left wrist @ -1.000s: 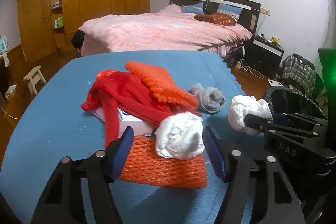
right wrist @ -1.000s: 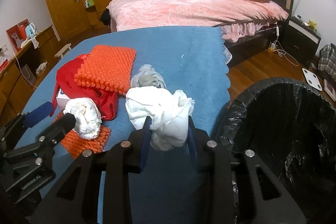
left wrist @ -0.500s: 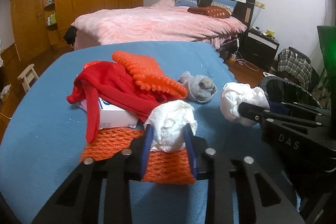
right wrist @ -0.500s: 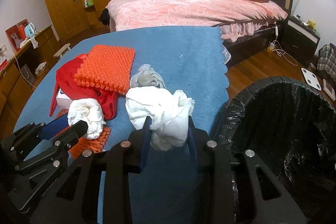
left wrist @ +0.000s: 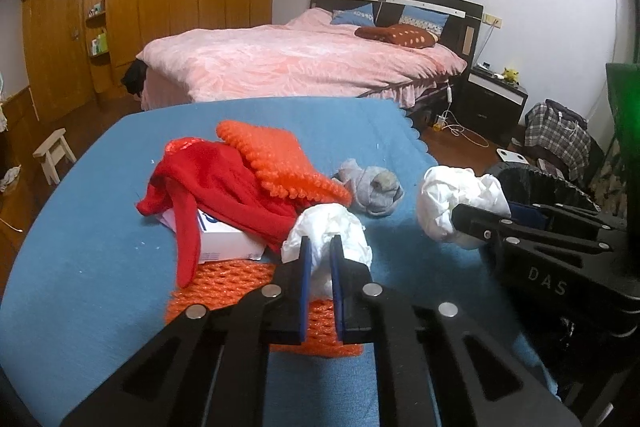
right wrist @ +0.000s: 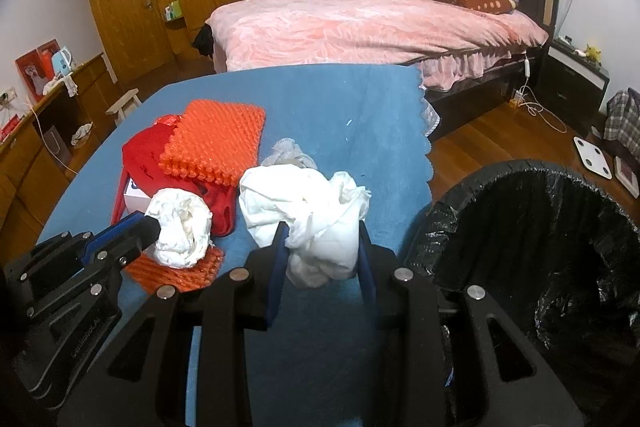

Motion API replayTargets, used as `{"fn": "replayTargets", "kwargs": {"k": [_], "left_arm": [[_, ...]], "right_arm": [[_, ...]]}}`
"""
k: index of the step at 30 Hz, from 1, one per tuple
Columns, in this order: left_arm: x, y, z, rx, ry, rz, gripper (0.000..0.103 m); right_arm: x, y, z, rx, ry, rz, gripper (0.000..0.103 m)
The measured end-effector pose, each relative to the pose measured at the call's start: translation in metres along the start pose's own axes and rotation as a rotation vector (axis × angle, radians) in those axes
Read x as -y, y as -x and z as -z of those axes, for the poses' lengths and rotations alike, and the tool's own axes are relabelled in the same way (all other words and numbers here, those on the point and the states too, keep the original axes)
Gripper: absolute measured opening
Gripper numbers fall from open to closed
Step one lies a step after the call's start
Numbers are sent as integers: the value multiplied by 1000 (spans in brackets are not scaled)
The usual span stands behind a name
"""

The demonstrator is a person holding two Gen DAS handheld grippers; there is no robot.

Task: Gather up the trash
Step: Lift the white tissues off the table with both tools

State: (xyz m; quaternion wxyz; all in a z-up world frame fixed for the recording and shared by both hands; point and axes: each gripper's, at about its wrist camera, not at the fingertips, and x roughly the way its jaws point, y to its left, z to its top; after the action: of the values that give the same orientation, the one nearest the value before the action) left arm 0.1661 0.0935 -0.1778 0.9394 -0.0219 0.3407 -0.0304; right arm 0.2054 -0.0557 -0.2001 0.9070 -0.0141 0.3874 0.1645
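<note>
1. My left claw (left wrist: pixel 319 247) has just been closing and now pinches the small wad (left wrist: pixel 328 231) of white paper between its blue pads – the wad sits over the orange mesh (left wrist: pixel 224 287) on the blue table (left wrist: pixel 80 267).
2. My right claw (right wrist: pixel 320 239) is clamped on the big wad (right wrist: pixel 308 207), a larger crumpled white bundle, held just above the table near its right edge.
3. The bin (right wrist: pixel 540 247), lined with a black bag, stands just right of that claw – its mouth open.
4. Behind the wads lie a red cloth (left wrist: pixel 216 187), an orange mat (left wrist: pixel 276 159) on top of it, a white box (left wrist: pixel 224 239) under it, and a grey sock (left wrist: pixel 376 191).
</note>
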Motion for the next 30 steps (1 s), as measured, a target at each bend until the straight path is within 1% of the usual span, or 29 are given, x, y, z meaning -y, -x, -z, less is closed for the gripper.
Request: {"fn": "replayTargets", "kwargs": {"k": [4,6,7,8,10,11,14,19,20,21,23,27,30], "left_arm": [[0,-5,5,-31,-4,-11,9],[-1,-7,6,-43,-1,-16,13],[-1,-8,6,-44,0,-17,19],[-1,-8,7,-43,-1,-22,30],[-1,-10,6,-40,2,-30,42],[-1,-12,6,-42,4,-29,46],[-1,-18,6,-56,4,-27,51],[6,-26,8,-77,-16,-2,51],[7,-27,8,-79,-20,8,40],[9,-27,8,-81,-30,28,34],[13,-26,8,-71,-46,27,31],[13,-21,7,-56,-33,30,29],[9,-14,2,-37,-17,19,29]], "right_arm": [[-1,0,2,-9,4,-1,31],[-1,-1,3,-15,3,-1,31],[-2,-2,1,-19,2,-1,31],[-1,-3,1,-21,2,0,32],[-1,-4,0,-24,0,0,32],[0,-6,-1,-26,-1,1,32],[1,-7,0,-28,-3,1,32],[2,-9,2,-36,-9,2,32],[2,-9,2,-36,-9,2,32],[2,-9,2,-36,-10,2,32],[2,-9,2,-36,-10,1,32],[2,-7,2,-27,-10,-1,32],[3,-3,1,-17,-9,-3,32]]}}
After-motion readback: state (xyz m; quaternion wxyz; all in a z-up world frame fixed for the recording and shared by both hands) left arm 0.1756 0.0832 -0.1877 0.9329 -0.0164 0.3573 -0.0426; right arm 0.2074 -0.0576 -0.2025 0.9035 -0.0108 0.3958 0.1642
